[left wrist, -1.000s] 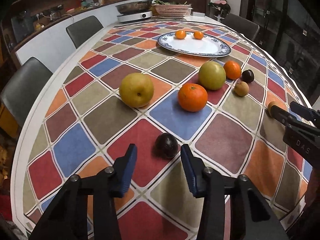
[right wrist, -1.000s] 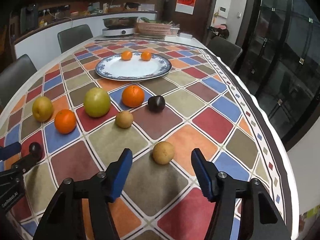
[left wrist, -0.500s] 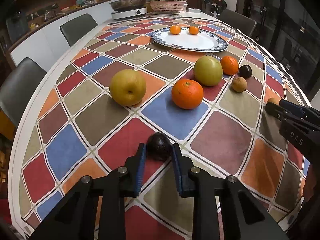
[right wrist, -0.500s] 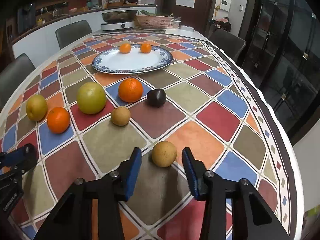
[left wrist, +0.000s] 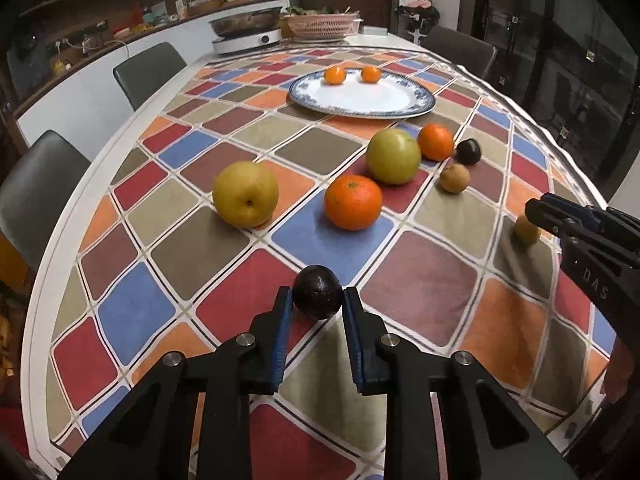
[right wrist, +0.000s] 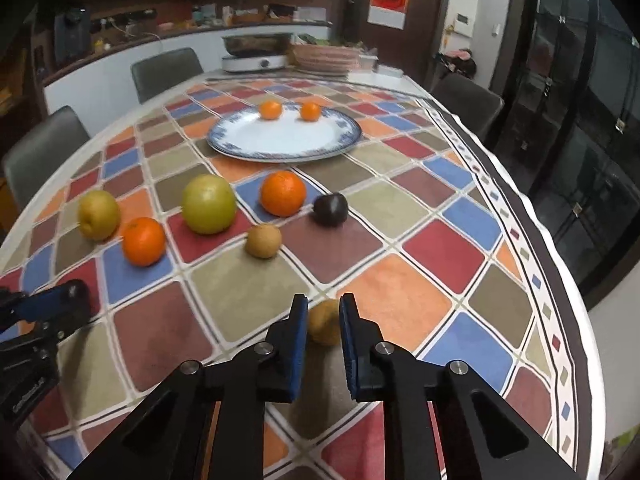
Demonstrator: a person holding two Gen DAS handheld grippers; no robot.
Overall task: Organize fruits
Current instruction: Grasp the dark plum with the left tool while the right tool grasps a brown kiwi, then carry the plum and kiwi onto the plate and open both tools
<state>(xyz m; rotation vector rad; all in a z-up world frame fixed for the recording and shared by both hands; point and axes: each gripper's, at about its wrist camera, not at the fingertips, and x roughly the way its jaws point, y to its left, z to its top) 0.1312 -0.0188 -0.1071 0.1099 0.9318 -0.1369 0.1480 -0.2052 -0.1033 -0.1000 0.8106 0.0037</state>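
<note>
Left gripper (left wrist: 313,307) clamped on small dark round fruit (left wrist: 318,297), right gripper (right wrist: 323,321) on small tan, rough-skinned round fruit (right wrist: 325,326); both well short of the blue-rimmed white oval plate (left wrist: 362,98), probably still touching the cloth. Light, firm, prone to rolling: grip across the widest middle, moderate squeeze.
</note>
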